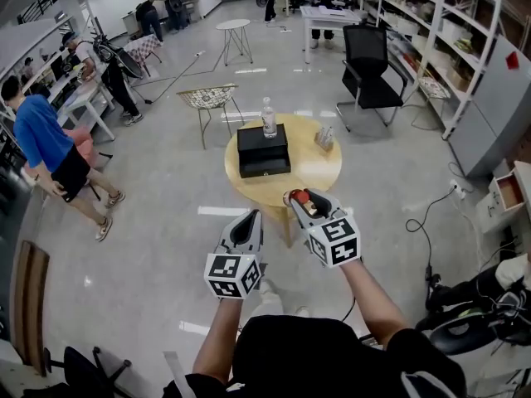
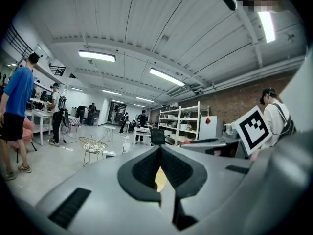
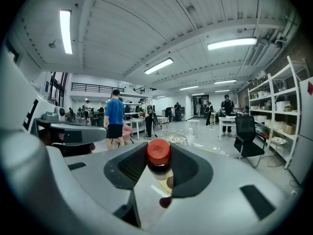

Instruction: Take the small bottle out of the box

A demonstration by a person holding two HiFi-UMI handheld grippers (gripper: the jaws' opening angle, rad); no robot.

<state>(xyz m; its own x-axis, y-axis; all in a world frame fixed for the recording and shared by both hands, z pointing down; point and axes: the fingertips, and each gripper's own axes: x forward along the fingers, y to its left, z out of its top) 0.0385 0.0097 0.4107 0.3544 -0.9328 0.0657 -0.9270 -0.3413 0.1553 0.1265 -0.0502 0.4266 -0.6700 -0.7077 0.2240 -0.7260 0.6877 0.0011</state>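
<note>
Head view: I am holding the right gripper [image 1: 297, 199] at 5 o'clock of the table [image 1: 328, 172], well apart from the box [image 1: 264, 152], with the small bottle [image 1: 305, 203] already out.

Left gripper view: the left gripper [image 2: 160, 152] is idling, jaws together, empty.

Right gripper view: the jaws are clamping the small bottle under its red cap [image 3: 158, 152], upright for carrying.
</note>
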